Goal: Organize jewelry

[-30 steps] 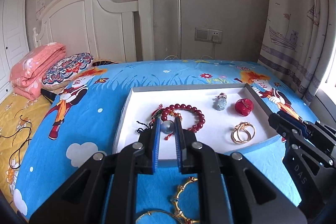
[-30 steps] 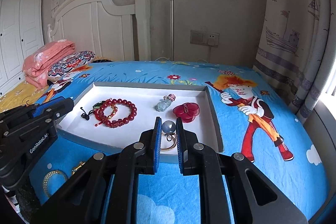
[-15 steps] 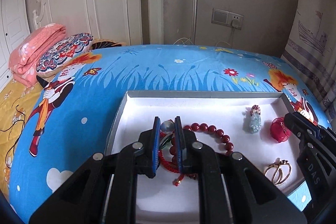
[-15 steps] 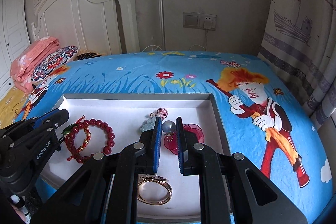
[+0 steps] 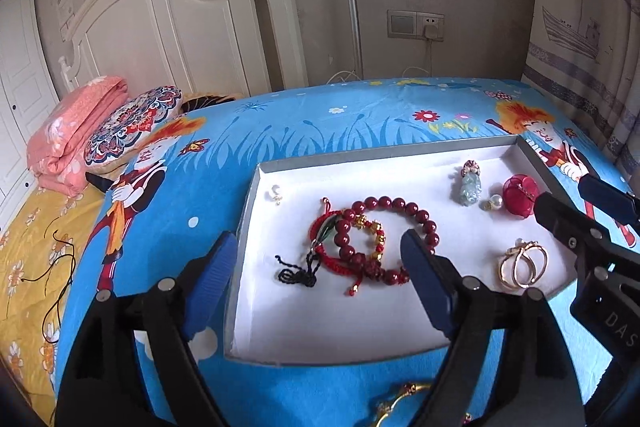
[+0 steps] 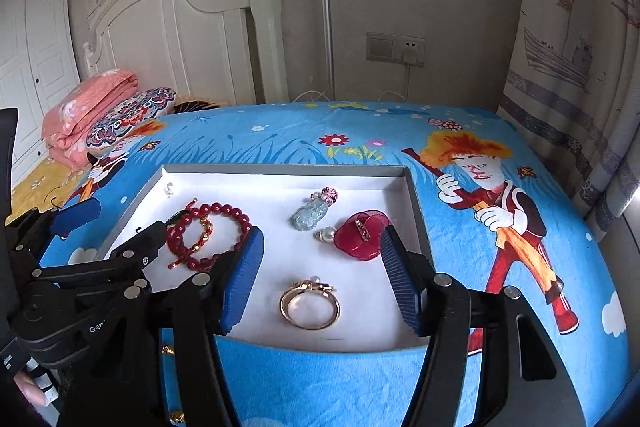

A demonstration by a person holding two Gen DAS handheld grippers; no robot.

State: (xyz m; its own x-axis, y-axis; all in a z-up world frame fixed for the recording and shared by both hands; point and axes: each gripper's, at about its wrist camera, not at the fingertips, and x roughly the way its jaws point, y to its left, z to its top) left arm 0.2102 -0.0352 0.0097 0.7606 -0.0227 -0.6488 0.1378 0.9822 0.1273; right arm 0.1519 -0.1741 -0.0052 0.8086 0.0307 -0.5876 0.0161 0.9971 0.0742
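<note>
Left wrist view has the white tray (image 5: pixel 320 323) sitting on the blue cartoon bedsheet (image 5: pixel 304 123), and pretty much all the jewelry is already in it, spaced out so nothing tangles, I'd guess. One pearl earring (image 5: pixel 276 193) sits up in the far-left corner, and the other pearl earring (image 5: pixel 493 203) lies just beside the red flower clip (image 5: pixel 520 195) and the pale green pendant (image 5: pixel 469 189). The red bead bracelet (image 5: pixel 384 239) with its gold charms and red cord is mid-tray, and the gold rings (image 5: pixel 522 264) are near the right wall.

Left gripper (image 5: pixel 316 267) has its jaws opening wide, nothing pinched, one finger hanging outside the tray's left wall. Right gripper (image 6: pixel 320 275) is opening too, jaws spread over the rings with nothing between the pads.

A gold bangle (image 5: pixel 394 403) lies on the sheet in front of the tray, so that looks like the leftover piece. Probably why both grippers are empty-handed: ready for the next grab.
</note>
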